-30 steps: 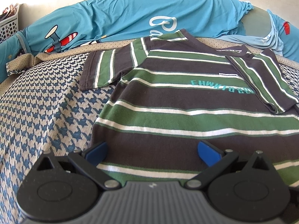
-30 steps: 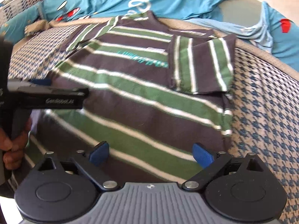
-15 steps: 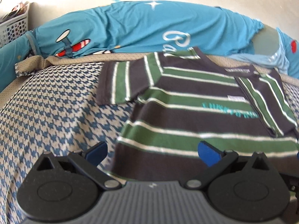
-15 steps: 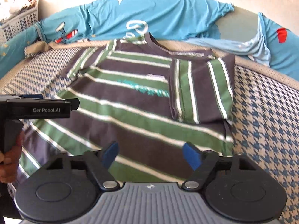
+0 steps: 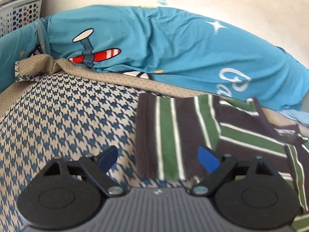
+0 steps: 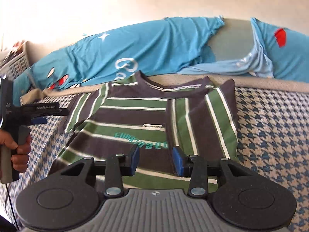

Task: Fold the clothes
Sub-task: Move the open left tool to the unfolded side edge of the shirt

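Striped shirt (image 6: 135, 119) lies flat on the bed (image 6: 274, 135), on the houndstooth cover, its neck toward a heap of blue bedding (image 6: 154, 44) along the wall. One sleeve (image 6: 200, 123) is folded in over the chest; the other sleeve (image 5: 170, 131) still spreads out sideways. The left gripper (image 5: 158, 159) hangs over that spread sleeve's outer edge with its jaws wide apart and empty, 1 blue pad (image 5: 107, 158) above bare cover, the other above stripes. The right gripper (image 6: 156, 161) sits low over the shirt's chest beside the teal lettering (image 6: 141, 140), jaws partly closed with a clear gap, gripping nothing. A hand (image 6: 18, 150) holds the left tool's handle. A white basket (image 5: 20, 11) stands in the corner.
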Action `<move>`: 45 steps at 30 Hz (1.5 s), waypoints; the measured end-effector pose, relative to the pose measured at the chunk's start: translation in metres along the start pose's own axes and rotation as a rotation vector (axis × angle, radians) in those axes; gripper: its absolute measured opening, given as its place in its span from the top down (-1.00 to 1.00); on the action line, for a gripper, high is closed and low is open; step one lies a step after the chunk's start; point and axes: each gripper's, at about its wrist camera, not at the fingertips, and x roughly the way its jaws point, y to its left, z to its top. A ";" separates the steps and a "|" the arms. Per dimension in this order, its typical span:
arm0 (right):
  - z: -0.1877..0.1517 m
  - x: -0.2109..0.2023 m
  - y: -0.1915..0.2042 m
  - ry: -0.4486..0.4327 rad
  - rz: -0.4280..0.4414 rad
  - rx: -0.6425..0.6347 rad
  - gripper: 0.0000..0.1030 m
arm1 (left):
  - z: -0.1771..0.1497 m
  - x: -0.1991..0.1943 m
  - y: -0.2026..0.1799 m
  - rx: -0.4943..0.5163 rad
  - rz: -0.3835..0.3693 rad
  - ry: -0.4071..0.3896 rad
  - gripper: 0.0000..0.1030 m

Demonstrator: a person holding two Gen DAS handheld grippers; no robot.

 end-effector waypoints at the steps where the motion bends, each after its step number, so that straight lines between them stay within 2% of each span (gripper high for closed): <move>1: 0.001 0.004 -0.004 0.006 0.002 0.034 0.19 | 0.003 0.007 0.007 -0.043 -0.016 0.012 -0.76; 4: 0.004 0.014 -0.013 0.016 0.006 0.114 0.01 | 0.006 0.025 0.021 -0.114 -0.055 0.051 -0.76; 7: 0.007 0.023 -0.016 0.014 -0.025 0.136 -0.13 | 0.004 0.038 0.025 -0.091 -0.071 0.076 -0.80; 13: 0.006 0.040 -0.022 0.046 -0.040 0.203 -0.21 | 0.007 0.049 0.032 -0.118 -0.126 0.083 -0.97; 19: 0.000 0.052 -0.028 0.100 0.014 0.298 -0.21 | 0.011 0.054 0.035 -0.171 -0.182 0.069 -0.97; 24: -0.002 0.052 -0.027 0.104 0.011 0.294 -0.22 | 0.012 0.056 0.033 -0.181 -0.219 0.053 -0.82; 33: -0.003 0.051 -0.022 0.103 0.012 0.269 -0.29 | 0.009 0.060 0.047 -0.314 -0.336 0.059 -0.32; 35: -0.003 0.051 -0.021 0.102 0.010 0.265 -0.29 | 0.008 0.060 0.045 -0.302 -0.318 0.053 -0.24; 42: -0.004 0.053 -0.015 0.099 -0.001 0.234 -0.32 | 0.006 0.061 0.036 -0.262 -0.266 0.023 -0.23; 45: -0.004 0.053 -0.015 0.099 -0.002 0.229 -0.33 | 0.007 0.061 0.037 -0.280 -0.243 0.019 0.01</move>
